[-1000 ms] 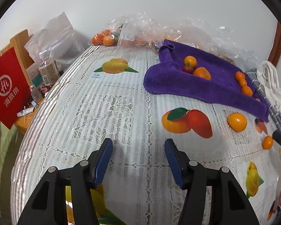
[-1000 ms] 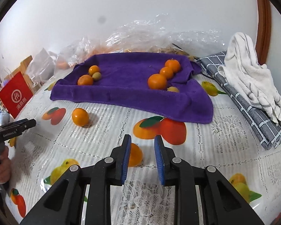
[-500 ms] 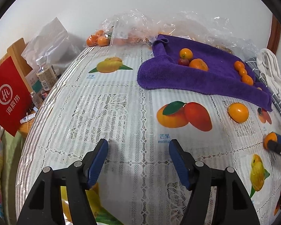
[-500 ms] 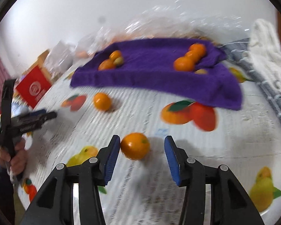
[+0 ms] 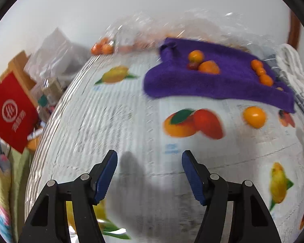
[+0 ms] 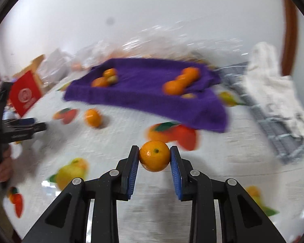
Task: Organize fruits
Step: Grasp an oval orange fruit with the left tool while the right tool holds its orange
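Each of your wrist views looks forward and down along its fingers, near the table (image 5: 115, 121); both share the purple towel (image 5: 223, 81) (image 6: 152, 93).

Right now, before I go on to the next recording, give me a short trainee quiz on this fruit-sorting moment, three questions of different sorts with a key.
1. True or false: the right hand-held gripper holds an orange between its pads.
2. Multiple choice: the loose orange on the tablecloth lies: A) on the purple towel; B) on the bare cloth, in front of the towel's near edge; C) inside the plastic bags.
3. Fill in: the left hand-held gripper is ____, with nothing between its pads.

Key: 1 true; 2 B; 3 open.
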Demonstrator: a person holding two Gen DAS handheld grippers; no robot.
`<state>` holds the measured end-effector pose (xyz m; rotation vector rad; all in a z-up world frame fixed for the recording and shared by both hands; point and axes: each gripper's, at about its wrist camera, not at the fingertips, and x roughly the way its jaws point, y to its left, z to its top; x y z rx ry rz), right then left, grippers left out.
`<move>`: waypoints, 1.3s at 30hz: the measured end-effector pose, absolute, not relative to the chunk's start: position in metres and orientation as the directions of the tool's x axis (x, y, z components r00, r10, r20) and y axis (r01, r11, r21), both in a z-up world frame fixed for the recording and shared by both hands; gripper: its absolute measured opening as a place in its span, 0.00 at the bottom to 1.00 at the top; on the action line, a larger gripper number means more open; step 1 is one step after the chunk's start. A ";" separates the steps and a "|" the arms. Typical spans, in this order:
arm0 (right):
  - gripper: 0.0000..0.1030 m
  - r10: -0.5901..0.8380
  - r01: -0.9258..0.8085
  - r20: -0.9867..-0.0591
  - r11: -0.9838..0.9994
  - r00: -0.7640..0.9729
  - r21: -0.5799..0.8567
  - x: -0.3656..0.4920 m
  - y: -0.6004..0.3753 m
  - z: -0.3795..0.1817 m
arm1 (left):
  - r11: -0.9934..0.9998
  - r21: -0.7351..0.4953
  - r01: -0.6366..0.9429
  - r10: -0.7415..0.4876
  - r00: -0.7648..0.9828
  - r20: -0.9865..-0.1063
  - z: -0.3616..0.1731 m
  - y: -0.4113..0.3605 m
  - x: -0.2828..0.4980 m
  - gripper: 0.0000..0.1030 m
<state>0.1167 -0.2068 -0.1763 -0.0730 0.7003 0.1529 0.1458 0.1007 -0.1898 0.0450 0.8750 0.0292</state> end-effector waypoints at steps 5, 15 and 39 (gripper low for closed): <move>0.30 0.123 -0.125 -0.648 0.991 0.752 0.043 0.119 -0.231 -0.182 | 0.986 -0.081 0.144 -0.154 0.623 -0.767 -0.176 0.059 0.153 0.63; 0.30 0.135 -0.064 -0.684 0.990 0.717 0.129 0.128 -0.249 -0.195 | 0.964 -0.103 0.245 -0.235 0.606 -0.760 -0.182 0.002 0.186 0.71; 0.30 0.198 -0.107 -0.670 0.979 0.716 0.175 0.130 -0.248 -0.196 | 0.960 -0.188 0.208 -0.280 0.711 -0.644 -0.176 0.009 0.191 0.39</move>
